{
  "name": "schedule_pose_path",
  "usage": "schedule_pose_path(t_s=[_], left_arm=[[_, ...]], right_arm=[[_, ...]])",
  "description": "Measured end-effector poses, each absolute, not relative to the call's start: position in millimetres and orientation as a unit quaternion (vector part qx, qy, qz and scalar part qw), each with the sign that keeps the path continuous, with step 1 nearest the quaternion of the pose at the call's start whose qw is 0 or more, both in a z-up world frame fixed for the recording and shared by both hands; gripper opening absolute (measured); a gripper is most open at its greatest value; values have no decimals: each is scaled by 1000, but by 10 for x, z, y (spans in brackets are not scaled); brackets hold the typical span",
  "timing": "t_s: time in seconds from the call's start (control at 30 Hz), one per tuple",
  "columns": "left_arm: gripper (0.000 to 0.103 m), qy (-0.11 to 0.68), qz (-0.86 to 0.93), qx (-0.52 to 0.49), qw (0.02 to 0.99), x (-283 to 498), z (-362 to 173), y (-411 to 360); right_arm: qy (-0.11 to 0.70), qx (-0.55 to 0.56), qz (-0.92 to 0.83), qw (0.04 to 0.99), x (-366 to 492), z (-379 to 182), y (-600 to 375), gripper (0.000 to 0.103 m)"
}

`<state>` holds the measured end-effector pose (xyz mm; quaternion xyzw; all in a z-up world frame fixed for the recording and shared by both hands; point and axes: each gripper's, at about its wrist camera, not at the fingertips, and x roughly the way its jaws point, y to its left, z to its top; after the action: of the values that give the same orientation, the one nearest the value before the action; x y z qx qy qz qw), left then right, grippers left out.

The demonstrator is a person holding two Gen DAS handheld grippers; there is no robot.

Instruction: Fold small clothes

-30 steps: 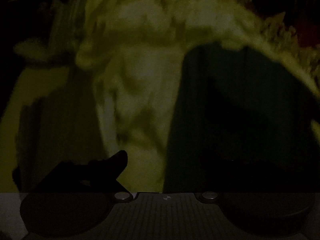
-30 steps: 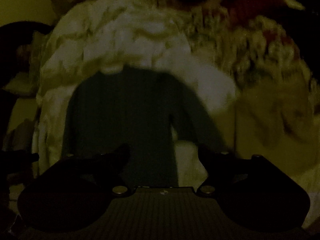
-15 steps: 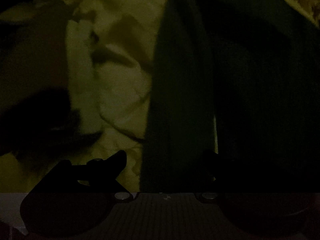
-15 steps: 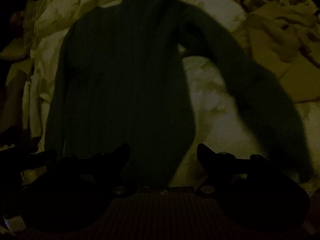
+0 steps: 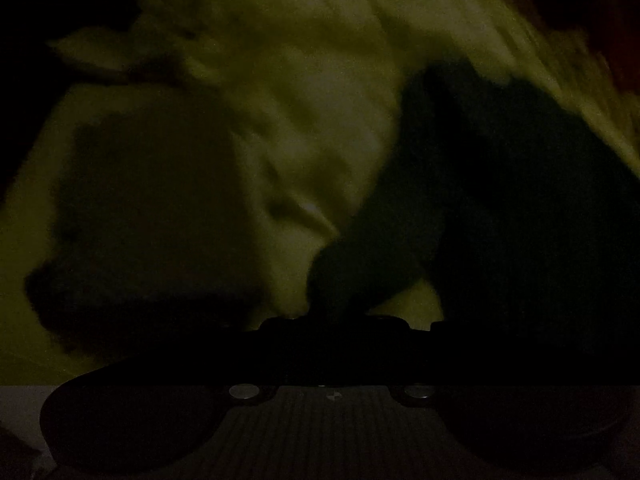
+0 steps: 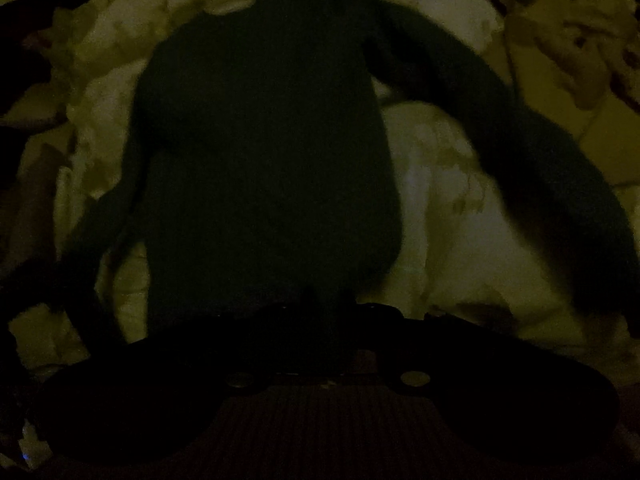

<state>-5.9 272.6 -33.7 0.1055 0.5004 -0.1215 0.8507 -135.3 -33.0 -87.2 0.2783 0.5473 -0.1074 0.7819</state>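
A rumpled pale bedspread (image 6: 460, 208) covers the bed. A dark long-sleeved sweater (image 6: 264, 140) lies spread across its middle. The right gripper (image 6: 324, 312) has just closed its fingers on the sweater's hem, and the left gripper (image 5: 340, 320) on a sleeve end.

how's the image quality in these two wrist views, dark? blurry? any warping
Left wrist view: very dim with a yellow-green cast, smeared by motion blur; the dark sweater and pale bedding have soft edges, and the left gripper is only a silhouette. Right wrist view: equally dark but sharper; the sweater reads as a whole, bedding curves with fisheye warp, right gripper barely separable.
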Motion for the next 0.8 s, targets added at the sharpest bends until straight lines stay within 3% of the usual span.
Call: schedule_pose_path(t_s=[0.23, 0.27, 0.33, 0.37, 0.4, 0.6, 0.8], left_arm=[[80, 425, -47, 31, 904, 510, 265, 3070], [83, 422, -37, 11, 906, 609, 269, 3099], [103, 433, -20, -8, 901, 720, 199, 3092], [103, 440, -5, -8, 898, 779, 125, 3060], [103, 443, 3, -9, 896, 813, 89, 3045], [103, 451, -79, 14, 889, 400, 81, 2768], [103, 500, -240, 137, 821, -393, -267, 2317]], right_arm=[[554, 264, -101, 783, -1296, -756, -317, 13], [554, 269, -105, 781, -1300, -770, -322, 16], [554, 271, -111, 779, -1334, -775, -328, 23], [555, 269, -117, 778, -1362, -783, -333, 34], [555, 271, -124, 777, -1387, -794, -352, 37], [552, 283, -151, 769, -1536, -830, -527, 38], [557, 287, -148, 765, -1691, -865, -668, 38]])
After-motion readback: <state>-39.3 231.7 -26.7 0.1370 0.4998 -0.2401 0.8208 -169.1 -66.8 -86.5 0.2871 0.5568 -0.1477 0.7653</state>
